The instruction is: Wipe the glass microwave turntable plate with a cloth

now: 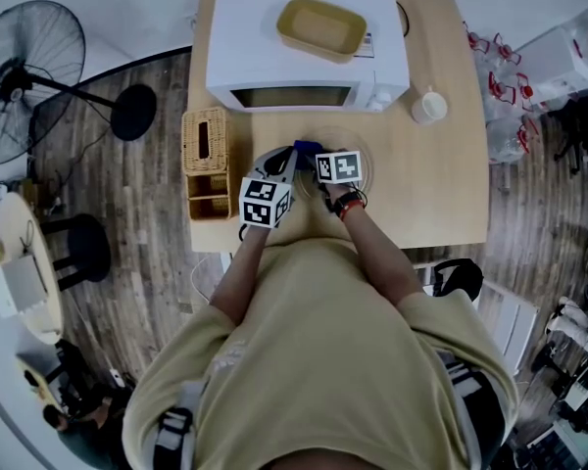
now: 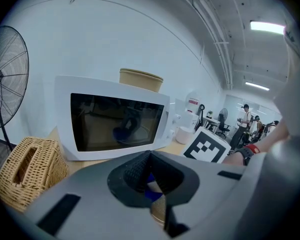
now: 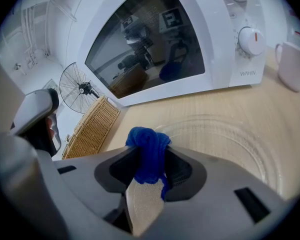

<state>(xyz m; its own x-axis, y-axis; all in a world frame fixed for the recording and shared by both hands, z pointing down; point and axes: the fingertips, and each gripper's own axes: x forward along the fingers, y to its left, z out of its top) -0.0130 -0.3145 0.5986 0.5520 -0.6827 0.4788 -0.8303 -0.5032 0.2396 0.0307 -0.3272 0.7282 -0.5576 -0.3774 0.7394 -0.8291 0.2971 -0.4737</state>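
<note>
As the right claw (image 3: 149, 166) hangs low over the counter (image 3: 190, 109), it is clamped tight on a bunched blue cloth (image 3: 149, 151), the wad poking up past the pads; just ahead of it and a touch to its right, the glass turntable plate (image 3: 230, 144) lies flat on the counter, in front of the closed microwave (image 3: 155, 39); the plate is round, so no axis to line up with, only a rim and a broad face to sweep; the cloth sits about at the plate's near left edge, and whether it touches the glass I cannot tell. Over on the other side, the left claw (image 2: 151, 176) has its pads drawn together at the tips; a sliver of blue shows low in the gap, but I read that as the cloth seen beyond it, not pinched. From the head view both claws crowd the plate's near side, the right one over the glass; my call is that the wipe runs forward and rightward across the plate.
</note>
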